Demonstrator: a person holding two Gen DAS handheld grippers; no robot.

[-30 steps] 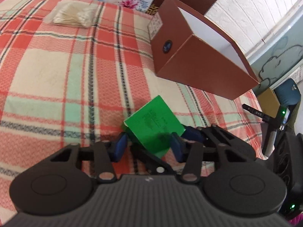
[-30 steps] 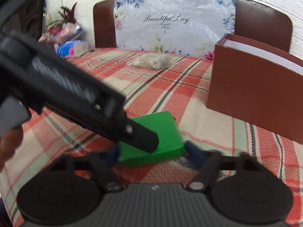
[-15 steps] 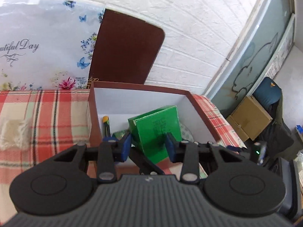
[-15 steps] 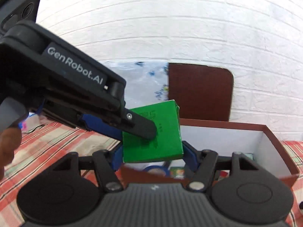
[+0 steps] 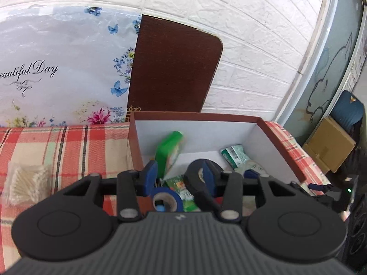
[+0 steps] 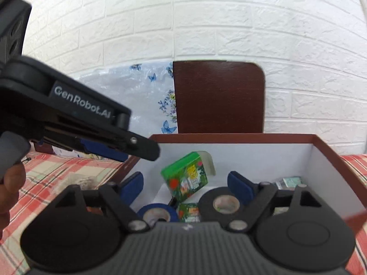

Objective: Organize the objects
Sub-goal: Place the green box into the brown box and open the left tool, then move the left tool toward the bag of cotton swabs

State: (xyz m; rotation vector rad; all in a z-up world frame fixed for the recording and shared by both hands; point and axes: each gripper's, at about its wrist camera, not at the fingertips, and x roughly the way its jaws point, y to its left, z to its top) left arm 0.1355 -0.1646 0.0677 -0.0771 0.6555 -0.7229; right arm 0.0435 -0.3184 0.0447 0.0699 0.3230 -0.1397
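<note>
The green box [image 6: 187, 178] lies tilted inside the brown storage box [image 6: 332, 158], at twelve o'clock from the right gripper [image 6: 185, 183], touching neither pad. The right jaws have just been opening and stand wide with nothing between them. The left gripper [image 5: 176, 174], at ten o'clock in the right view, has jaws parted and empty over the tape rolls [image 5: 165, 198].

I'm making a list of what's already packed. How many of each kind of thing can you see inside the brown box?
Green cartons: 2
Tape rolls: 2, blue and black
Green-and-white packets: 1
Total: 5 clearly seen; more may be hidden behind the fingers.
</note>
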